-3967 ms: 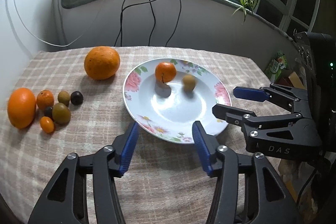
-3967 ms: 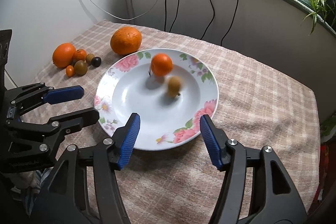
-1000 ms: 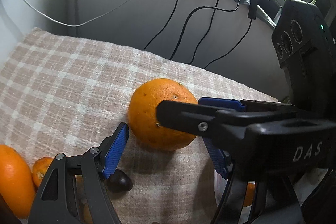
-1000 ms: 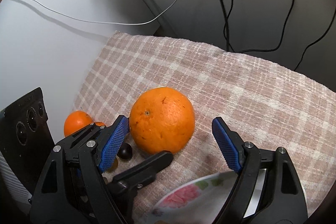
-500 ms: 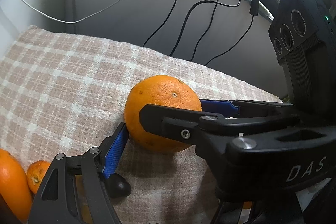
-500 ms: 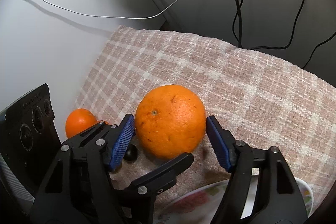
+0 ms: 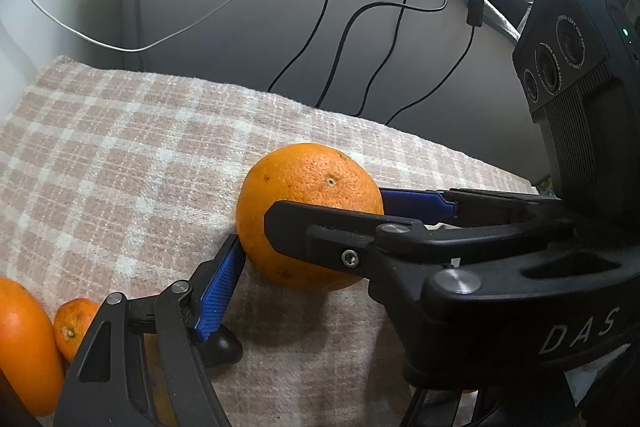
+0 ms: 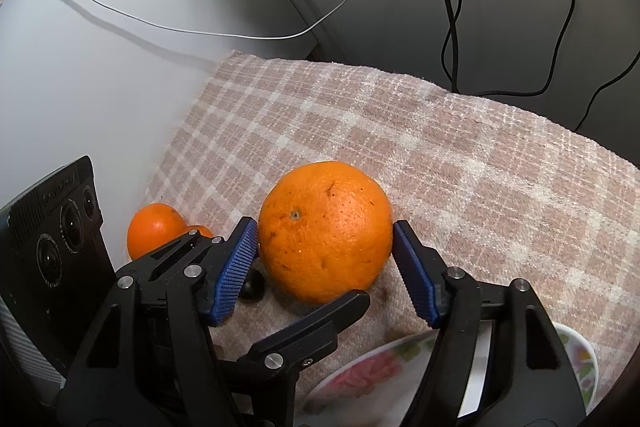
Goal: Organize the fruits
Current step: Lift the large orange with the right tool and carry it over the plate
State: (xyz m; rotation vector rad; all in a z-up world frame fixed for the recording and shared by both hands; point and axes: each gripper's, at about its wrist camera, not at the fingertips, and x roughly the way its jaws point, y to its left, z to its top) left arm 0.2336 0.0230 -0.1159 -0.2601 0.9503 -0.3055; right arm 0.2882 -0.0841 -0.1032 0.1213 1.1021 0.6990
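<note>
My right tongs (image 8: 324, 239) have just been closing, and their blue pads (image 8: 236, 263) now sit against either flank of the large orange (image 8: 324, 231), clamped on it. My left tongs (image 7: 316, 267) come in across them at the same fruit: one blue pad (image 7: 222, 283) touches the orange's side, and the other finger lies just under its near side in the right wrist view. I cannot tell whether this pair is truly gripping. The large orange rests on the checked cloth (image 8: 460, 155), not on the flowered plate (image 8: 576, 359), whose rim shows just behind my right tongs. A small dark fruit (image 8: 252, 285) lies on the cloth just beside the orange, under the pads. Further left, near the cloth's edge, sit a smaller orange (image 8: 154, 227) and a little mandarin (image 7: 74, 323), touching one another. Black cables (image 8: 452, 7) hang down the wall behind.
</note>
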